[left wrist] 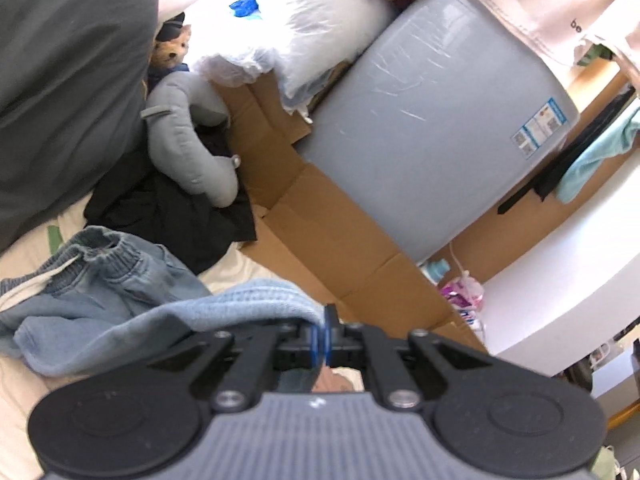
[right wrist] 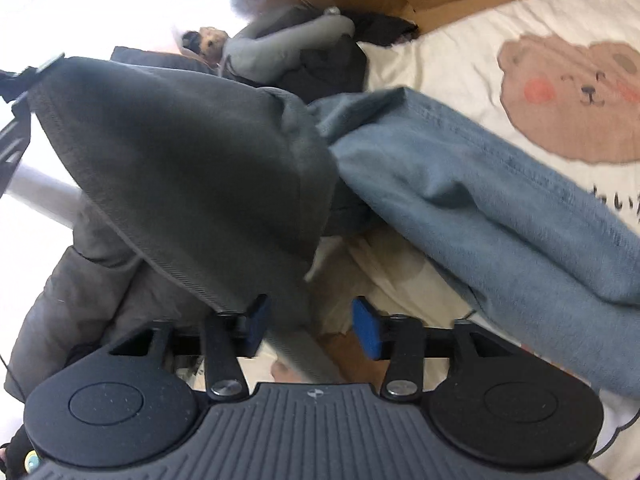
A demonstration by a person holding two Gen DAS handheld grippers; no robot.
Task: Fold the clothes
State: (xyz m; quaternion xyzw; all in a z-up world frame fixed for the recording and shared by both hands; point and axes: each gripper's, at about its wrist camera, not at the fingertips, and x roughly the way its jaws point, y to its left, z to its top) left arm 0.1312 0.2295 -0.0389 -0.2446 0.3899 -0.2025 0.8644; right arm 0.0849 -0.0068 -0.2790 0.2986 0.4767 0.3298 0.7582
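In the left wrist view my left gripper [left wrist: 323, 340] is shut, and the ribbed edge of a light blue garment [left wrist: 224, 312] runs right into its blue pads. Crumpled behind that lies denim-blue clothing with an elastic waistband [left wrist: 100, 256]. A dark grey garment [left wrist: 60, 80] fills the upper left. In the right wrist view my right gripper [right wrist: 312, 328] is open, and the ribbed hem of the dark grey garment [right wrist: 180, 152] passes between its fingers, against the left pad [right wrist: 258, 322]. The garment stretches up to a black clip-like part [right wrist: 24, 76]. A blue garment [right wrist: 480, 200] lies across the bed.
The bed has a cream sheet with a brown bear print [right wrist: 568, 96]. Flattened cardboard [left wrist: 320, 220], a grey box [left wrist: 432, 120], a white plastic-wrapped pillow [left wrist: 300, 20], a grey plush toy [left wrist: 188, 140] and black clothes [left wrist: 160, 208] crowd the far side.
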